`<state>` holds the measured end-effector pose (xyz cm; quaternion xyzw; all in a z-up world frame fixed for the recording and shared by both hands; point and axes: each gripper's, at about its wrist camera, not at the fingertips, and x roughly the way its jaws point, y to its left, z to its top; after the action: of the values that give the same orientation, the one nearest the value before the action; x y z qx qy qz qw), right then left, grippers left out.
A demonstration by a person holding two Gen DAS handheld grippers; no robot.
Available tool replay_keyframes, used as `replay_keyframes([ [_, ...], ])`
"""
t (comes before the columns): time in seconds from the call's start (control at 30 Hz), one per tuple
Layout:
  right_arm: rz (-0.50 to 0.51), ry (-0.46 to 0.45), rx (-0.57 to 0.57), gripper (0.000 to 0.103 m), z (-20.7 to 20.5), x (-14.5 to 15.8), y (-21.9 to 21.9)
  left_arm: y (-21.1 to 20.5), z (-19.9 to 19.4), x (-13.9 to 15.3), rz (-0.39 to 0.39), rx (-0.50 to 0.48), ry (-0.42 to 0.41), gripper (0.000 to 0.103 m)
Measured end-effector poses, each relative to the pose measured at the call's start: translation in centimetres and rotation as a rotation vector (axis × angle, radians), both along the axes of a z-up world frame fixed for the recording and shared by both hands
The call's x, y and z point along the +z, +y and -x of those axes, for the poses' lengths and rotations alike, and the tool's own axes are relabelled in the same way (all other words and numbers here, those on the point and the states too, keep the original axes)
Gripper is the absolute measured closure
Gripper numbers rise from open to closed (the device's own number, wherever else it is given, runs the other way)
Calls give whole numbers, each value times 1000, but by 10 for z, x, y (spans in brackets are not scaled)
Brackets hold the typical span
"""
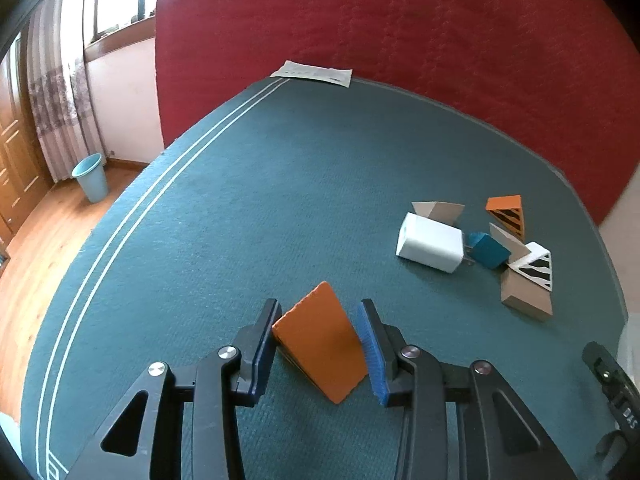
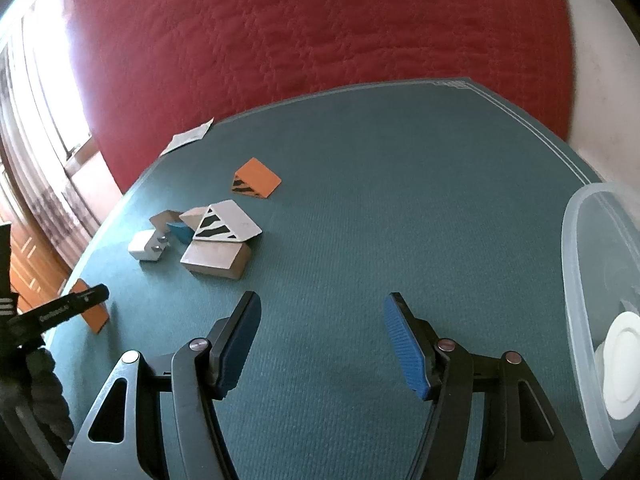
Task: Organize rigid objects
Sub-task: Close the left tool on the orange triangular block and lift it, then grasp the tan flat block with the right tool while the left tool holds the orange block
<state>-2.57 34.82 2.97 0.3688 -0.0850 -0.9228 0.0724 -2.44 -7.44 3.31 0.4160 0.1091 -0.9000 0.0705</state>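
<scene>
A plain orange wedge (image 1: 320, 340) stands tilted on the green table cover (image 1: 280, 200). My left gripper (image 1: 319, 306) is shut on it, both pads touching its sides. In the right wrist view the same wedge (image 2: 96, 318) shows at the far left behind one finger (image 2: 86, 296) of the left gripper. My right gripper (image 2: 323, 298) hangs open over bare cover with nothing between its fingers. A pile lies further off: a white charger (image 1: 430, 248), a teal block (image 1: 490, 252), an orange striped wedge (image 1: 506, 212), a white striped wedge (image 1: 536, 266) and a tan block (image 1: 524, 298).
A clear plastic tub (image 2: 576, 280) with a white round item inside stands at the right edge of the right wrist view. A sheet of paper (image 1: 312, 72) lies at the far table edge under a red quilted backdrop (image 1: 400, 40). A blue bin (image 1: 91, 178) stands on the wooden floor.
</scene>
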Motion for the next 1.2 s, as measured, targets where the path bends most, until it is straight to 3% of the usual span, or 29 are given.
replay_keyframes([
  [0.53, -24, -57, 167, 38, 34, 6, -68, 26, -20, 15, 88, -106, 90, 62],
  [0.7, -35, -69, 160, 25, 51, -3, -84, 26, -17, 14, 93, -103, 87, 62],
  [0.97, -108, -63, 129, 25, 67, -5, -102, 26, -15, 12, 104, -107, 82, 62],
  [1.1, -166, -56, 117, 36, 67, -6, -110, 25, -15, 11, 104, -104, 78, 62],
  [1.2, -174, -53, 123, 37, 66, -6, -109, 24, -15, 11, 104, -102, 76, 62],
])
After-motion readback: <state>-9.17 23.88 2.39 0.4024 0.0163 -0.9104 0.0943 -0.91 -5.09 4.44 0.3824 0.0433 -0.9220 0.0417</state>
